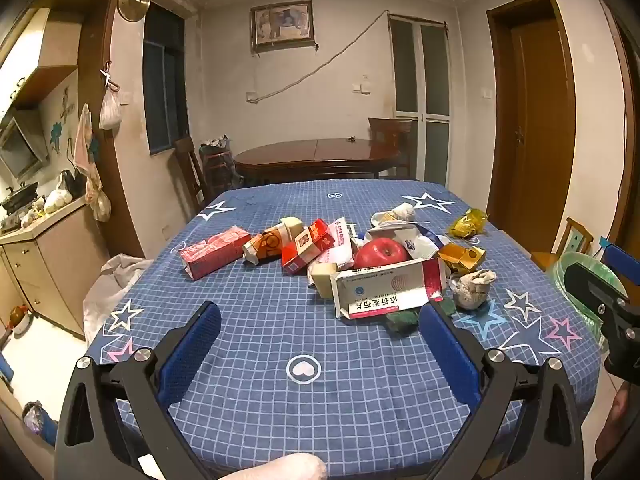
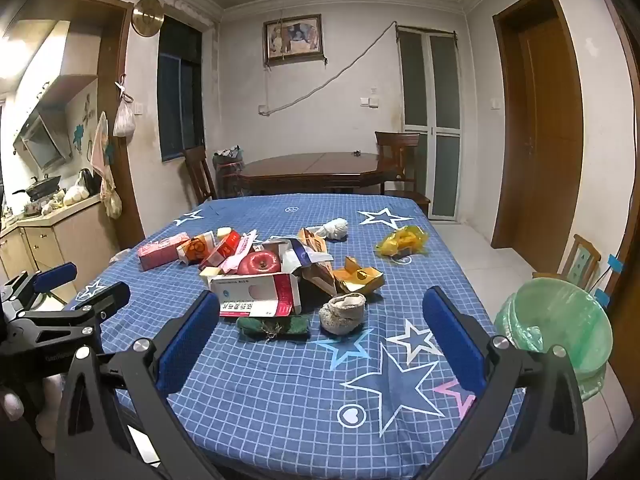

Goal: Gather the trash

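Hovering over a littered worktop (image 2: 280,380), both grippers wide open and empty.

From your left: left gripper (image 1: 320,344), pink carton (image 2: 162,255), red packet (image 2: 224,249), apple (image 2: 259,263) amid wrappers, white box (image 2: 256,294) with unreadable Chinese print, yellow wrapper (image 2: 402,241), right gripper (image 2: 320,328), then the green-lined bin (image 2: 560,332) beside the worktop, probably placed for drop-offs.
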Demonstrator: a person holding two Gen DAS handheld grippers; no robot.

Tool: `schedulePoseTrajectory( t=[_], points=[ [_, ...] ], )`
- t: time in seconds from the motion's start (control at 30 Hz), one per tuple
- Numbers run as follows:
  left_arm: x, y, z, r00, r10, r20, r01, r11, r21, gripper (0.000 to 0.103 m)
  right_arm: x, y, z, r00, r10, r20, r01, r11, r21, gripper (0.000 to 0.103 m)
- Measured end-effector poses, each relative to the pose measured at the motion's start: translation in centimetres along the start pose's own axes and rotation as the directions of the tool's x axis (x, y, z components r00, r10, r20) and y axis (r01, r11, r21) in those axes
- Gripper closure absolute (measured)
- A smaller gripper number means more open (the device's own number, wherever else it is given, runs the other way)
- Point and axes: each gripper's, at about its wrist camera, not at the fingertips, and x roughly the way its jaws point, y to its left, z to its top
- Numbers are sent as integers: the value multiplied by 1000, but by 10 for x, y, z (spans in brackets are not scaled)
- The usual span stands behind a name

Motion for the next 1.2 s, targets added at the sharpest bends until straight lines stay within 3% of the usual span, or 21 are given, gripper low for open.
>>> schedulePoseTrajectory(
  t=[1.2],
  points=[
    [8, 0, -8, 1000, 26, -13, -26, 1000, 8, 4, 1, -5, -7, 1000, -3, -2, 3, 1000, 4, 5]
  ],
)
